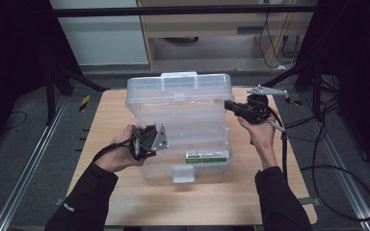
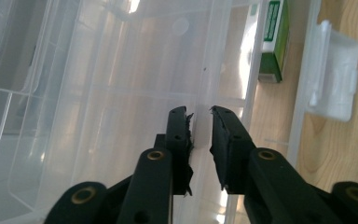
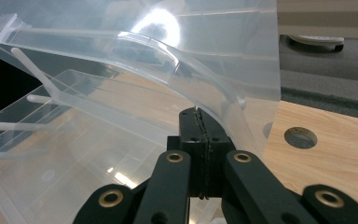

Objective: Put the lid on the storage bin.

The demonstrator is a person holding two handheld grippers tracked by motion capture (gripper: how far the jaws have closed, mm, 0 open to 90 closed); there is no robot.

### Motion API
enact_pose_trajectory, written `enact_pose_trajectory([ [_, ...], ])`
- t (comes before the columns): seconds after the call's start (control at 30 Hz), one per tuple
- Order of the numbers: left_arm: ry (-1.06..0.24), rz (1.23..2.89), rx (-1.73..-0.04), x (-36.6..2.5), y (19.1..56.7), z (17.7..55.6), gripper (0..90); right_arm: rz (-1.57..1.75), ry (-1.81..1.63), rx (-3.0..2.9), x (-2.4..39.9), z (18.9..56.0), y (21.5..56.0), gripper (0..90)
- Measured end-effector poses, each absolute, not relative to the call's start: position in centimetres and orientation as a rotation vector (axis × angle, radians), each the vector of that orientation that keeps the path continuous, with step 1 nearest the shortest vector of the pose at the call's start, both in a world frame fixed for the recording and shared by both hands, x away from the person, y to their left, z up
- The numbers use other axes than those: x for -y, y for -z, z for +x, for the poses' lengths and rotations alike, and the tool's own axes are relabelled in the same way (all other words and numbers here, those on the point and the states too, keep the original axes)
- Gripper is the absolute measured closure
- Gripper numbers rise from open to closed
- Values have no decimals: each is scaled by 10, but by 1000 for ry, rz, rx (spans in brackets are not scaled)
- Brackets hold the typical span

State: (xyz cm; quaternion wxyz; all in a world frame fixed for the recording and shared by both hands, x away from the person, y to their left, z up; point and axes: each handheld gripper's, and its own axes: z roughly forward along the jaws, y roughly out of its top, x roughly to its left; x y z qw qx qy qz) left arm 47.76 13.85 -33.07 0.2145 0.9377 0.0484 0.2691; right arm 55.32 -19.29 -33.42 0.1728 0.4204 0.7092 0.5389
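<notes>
A clear plastic storage box (image 1: 159, 169) stands on the wooden table (image 1: 108, 113), its lid (image 1: 178, 86) tilted up toward the back. A green and white carton (image 1: 207, 155) (image 2: 274, 42) lies inside near the front right. My left gripper (image 1: 149, 140) (image 2: 200, 114) is at the box's left side; its jaws stand slightly apart with a thin clear wall of the box (image 2: 121, 93) between them. My right gripper (image 1: 228, 105) (image 3: 196, 112) is shut, with its tips against the curved right edge of the lid (image 3: 168, 51).
A white latch (image 1: 183, 174) (image 2: 333, 77) hangs on the box's front wall. The table has a round hole (image 3: 300, 137) to the right of the box. Cables trail off the right side across grey floor, and dark frame posts stand around the table.
</notes>
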Motion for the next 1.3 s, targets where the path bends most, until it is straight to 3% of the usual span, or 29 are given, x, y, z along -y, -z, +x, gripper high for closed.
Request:
enact_pose_trajectory([
  [0.3, -729, 2477, -222, -138, 325, 480, 581, 1186, -1518, -2021, 192, 553, 335, 887],
  [0.57, -616, 2343, -313, -143, 323, 482, 518, 1184, -1514, -2026, 192, 552, 334, 877],
  [1.07, -506, 2127, -441, -164, 328, 484, 469, 1177, -1505, -2030, 193, 550, 334, 862],
  [1.3, -514, 2046, -520, -179, 332, 483, 467, 1176, -1501, -2034, 193, 549, 335, 860],
])
